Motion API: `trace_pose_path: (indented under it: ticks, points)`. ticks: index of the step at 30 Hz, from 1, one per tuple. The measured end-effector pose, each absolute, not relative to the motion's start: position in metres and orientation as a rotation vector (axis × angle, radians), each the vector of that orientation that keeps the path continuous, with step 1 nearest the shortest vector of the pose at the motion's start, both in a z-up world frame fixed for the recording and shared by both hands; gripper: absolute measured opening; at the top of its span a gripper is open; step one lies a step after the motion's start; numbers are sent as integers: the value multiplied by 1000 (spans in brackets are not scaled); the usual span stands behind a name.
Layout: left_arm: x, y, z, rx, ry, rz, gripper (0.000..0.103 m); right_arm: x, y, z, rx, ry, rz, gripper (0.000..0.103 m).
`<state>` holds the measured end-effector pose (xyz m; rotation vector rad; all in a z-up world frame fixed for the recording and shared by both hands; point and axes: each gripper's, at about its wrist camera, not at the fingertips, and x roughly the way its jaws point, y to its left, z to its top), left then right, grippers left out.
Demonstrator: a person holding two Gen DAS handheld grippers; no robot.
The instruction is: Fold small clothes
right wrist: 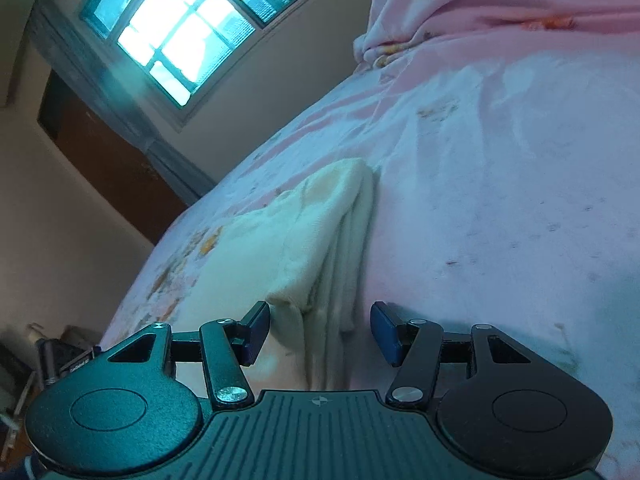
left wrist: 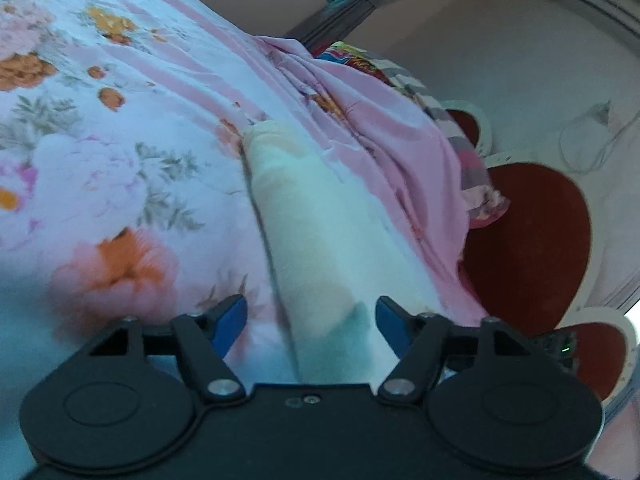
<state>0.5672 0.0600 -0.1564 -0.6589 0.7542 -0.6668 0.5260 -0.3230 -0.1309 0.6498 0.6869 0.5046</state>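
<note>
Blue pads tip both claws, and both stand spread with nothing pinched. On the left gripper (left wrist: pixel 310 322) the pads flank the near end of a cream cloth (left wrist: pixel 296 232) with clear gaps on either side, so the fabric lies between the jaws but is not pressed. On the right gripper (right wrist: pixel 320 330) the same cream cloth (right wrist: pixel 316 240) lies between and just ahead of the pads, its stacked edges running forward from the claw, again untouched. Seen from the left claw, the cloth stretches away as a long narrow band; from the right claw its layered folded edge faces the right pad while its flat top spreads off to the left. It looks already folded at least once, lying on a floral bedsheet (left wrist: pixel 120 140) that reaches outward on all sides, with a bunched pink stretch of bedding farther ahead and to the right of the left claw. Beyond the bed's edge there, red chair seats (left wrist: pixel 532 236) show. Far ahead and left of the right claw is a bright window (right wrist: pixel 180 36). I judge the cloth light, soft and limp: it will sag and slide apart if lifted by one layer alone. The safest hold is probably at the near corners, pinching through every layer at once and keeping both ends level. The sheet beneath is loose too, so a deep bite could catch it.
</note>
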Motion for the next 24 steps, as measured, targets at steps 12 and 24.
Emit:
trace_pose_path:
  ticks: [12, 24]
  points:
    - [591, 62, -166, -702, 776, -773, 63, 550, -330, -140, 723, 727, 631, 57]
    - [655, 44, -158, -633, 749, -708, 59, 603, -316, -131, 651, 709, 516, 56]
